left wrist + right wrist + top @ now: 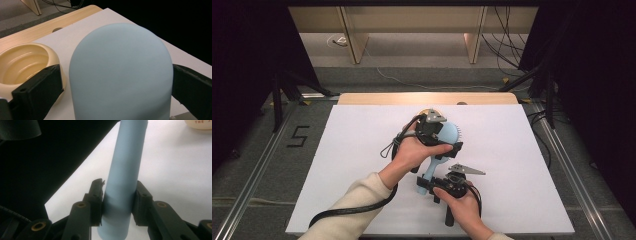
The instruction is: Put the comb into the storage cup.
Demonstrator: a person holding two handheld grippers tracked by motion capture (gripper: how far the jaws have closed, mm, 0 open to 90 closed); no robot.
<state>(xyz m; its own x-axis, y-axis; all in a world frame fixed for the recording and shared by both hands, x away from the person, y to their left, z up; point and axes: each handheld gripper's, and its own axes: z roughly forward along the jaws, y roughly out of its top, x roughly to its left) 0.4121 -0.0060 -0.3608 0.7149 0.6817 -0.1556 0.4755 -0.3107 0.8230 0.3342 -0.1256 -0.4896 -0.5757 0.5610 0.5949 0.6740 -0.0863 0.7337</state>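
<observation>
A light blue hairbrush (443, 141) is held over the middle of the white surface (352, 165) by both grippers. Its handle is clamped between the jaws of the right gripper (439, 184) near the end closest to the person; in the right gripper view both pads are seen pressed flat against the handle (125, 182), a short stub left below them. The left gripper (447, 142) is placed at the brush head: in the left gripper view the smooth rounded back of the head (121, 72) sits between the two jaws, the right jaw touching its edge, the left jaw close by or just touching. Whether the head is actually squeezed cannot be told.

Bristles are seen in the high view alone, on the head's right edge. A cream bowl (27, 62) is shown in the left gripper view just beside the left jaw, near the surface's far edge; in the high view it is mostly hidden behind the left gripper. In the right gripper view its rim (198, 123) is cut off at the top, lettering unreadable. The upper left there is dark and unclear.
</observation>
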